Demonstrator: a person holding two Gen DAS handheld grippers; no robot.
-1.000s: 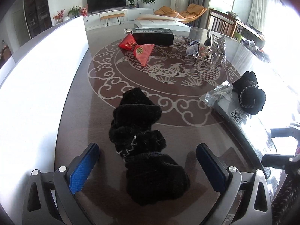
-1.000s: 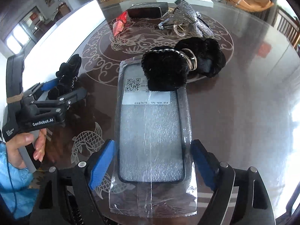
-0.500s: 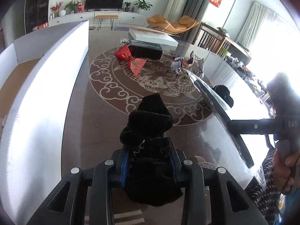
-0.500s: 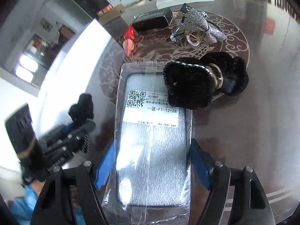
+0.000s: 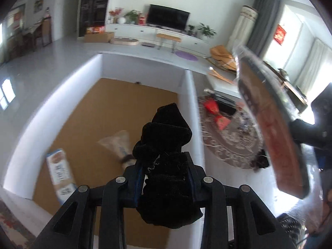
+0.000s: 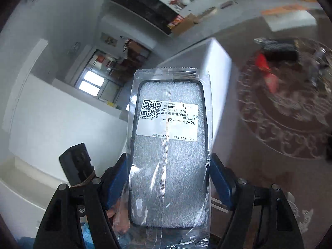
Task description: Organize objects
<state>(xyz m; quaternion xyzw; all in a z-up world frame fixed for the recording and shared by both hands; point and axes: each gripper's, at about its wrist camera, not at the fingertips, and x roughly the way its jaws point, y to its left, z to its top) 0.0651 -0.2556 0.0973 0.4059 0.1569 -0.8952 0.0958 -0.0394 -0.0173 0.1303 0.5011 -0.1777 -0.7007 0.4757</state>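
My left gripper (image 5: 165, 173) is shut on a black furry bundle (image 5: 166, 145) and holds it in the air over a white-walled box with a brown floor (image 5: 93, 112). My right gripper (image 6: 168, 178) is shut on a phone case in a clear bag (image 6: 169, 145) with a white QR label, lifted off the table. The same phone case shows in the left wrist view (image 5: 271, 128), tilted in the air at the right, above the box's right wall (image 5: 195, 112).
In the box lie a white-and-blue carton (image 5: 60, 176) and a pale pouch (image 5: 118, 145). On the patterned round table (image 5: 228, 145) are red pouches (image 5: 215, 112), a black box (image 6: 280, 49) and another black furry item (image 5: 259, 161).
Both grippers have closed on their objects and lifted them off the table. The left one has swung left over the box; the right one has followed toward it with the phone case.
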